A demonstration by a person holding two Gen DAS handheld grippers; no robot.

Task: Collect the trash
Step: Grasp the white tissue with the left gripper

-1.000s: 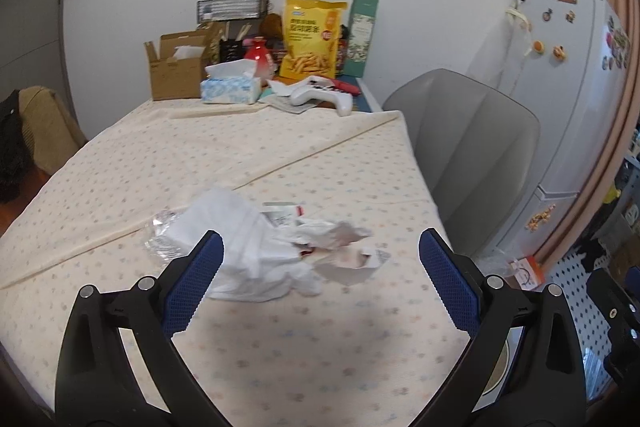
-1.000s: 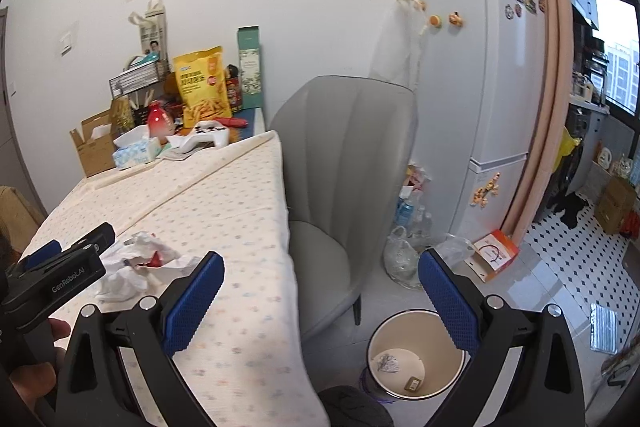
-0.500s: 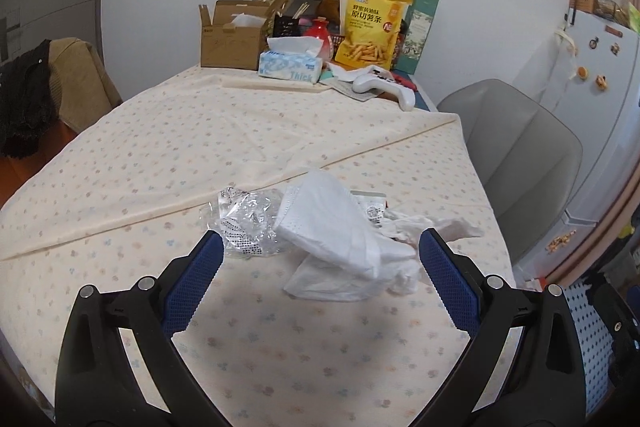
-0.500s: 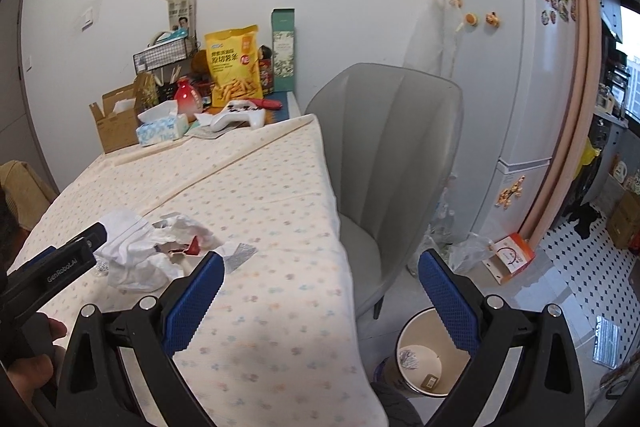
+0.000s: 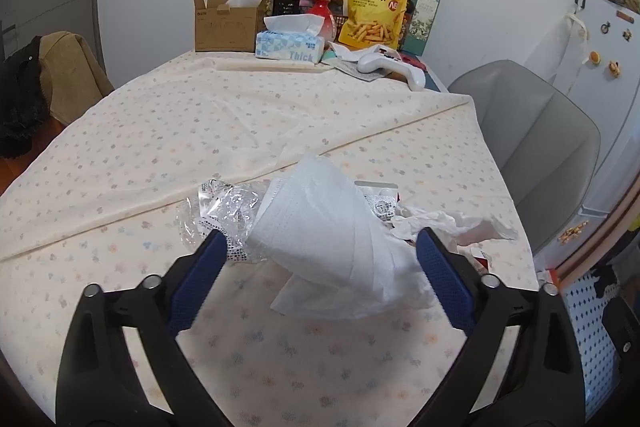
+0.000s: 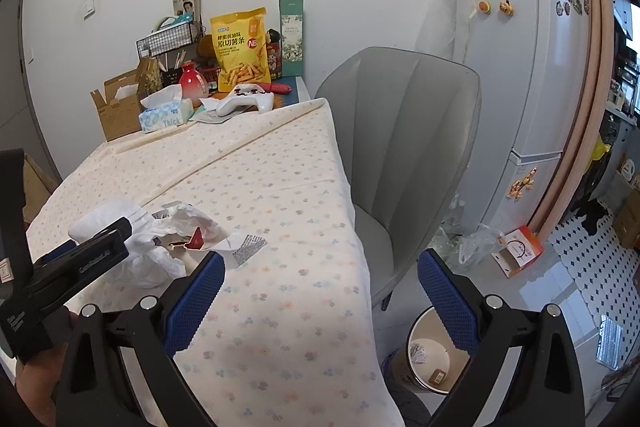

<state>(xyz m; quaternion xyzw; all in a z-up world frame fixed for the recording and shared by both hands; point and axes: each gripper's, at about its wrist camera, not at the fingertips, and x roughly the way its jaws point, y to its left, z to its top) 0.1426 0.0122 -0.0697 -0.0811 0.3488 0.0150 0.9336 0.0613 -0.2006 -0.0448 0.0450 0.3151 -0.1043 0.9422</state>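
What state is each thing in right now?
left tool: open, around the tissue, not closed
right tool: open, holding nothing
tissue: crumpled, on the table
plastic wrapper: crushed, beside the tissue
bin: open, scraps inside
cardboard box: flaps open

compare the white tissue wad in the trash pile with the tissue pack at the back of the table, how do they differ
The white tissue wad is loose, crumpled and used-looking, lying among wrappers near the table's front; the tissue pack is a tidy blue-and-white printed pack at the far end. The wad sits between the left gripper's open fingers; the pack stands beside a cardboard box, far from it. Both show white tissue.
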